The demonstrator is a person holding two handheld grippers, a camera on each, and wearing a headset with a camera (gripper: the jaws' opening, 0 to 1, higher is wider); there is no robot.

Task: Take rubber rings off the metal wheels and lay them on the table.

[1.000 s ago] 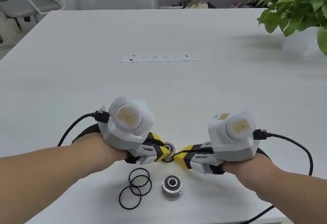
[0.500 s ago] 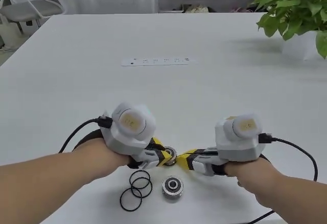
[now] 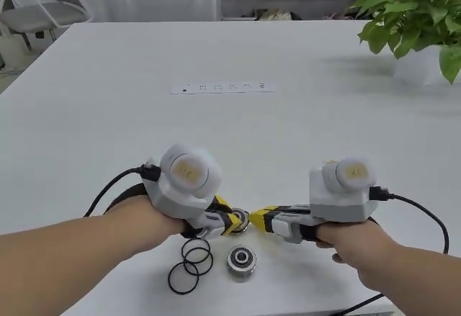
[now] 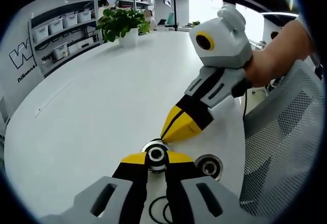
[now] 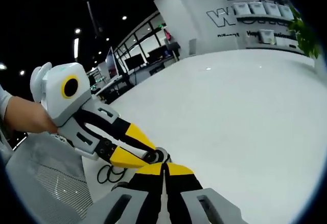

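Your left gripper has its jaws closed narrowly on one metal wheel, holding it just above the table in the head view; your right gripper has its jaws pressed together, tips right at that held wheel; two wheels in all, the second wheel lying flat on the table just in front of the grippers; three rubber rings lie overlapping just beside it on your left; whether the held wheel carries a ring is too small to tell.

From the left gripper view, your own yellow tips sit either side of the held wheel, gripping it; the right gripper comes in from above with its tips together, touching the wheel's rim; the second wheel lies near; the rings are cut off behind your jaws.

From the right gripper view, your jaws meet with no gap showing; whether they pinch a ring, you cannot tell; the left gripper clamps the wheel just beyond your tips; the rings lie below it, partly hidden.
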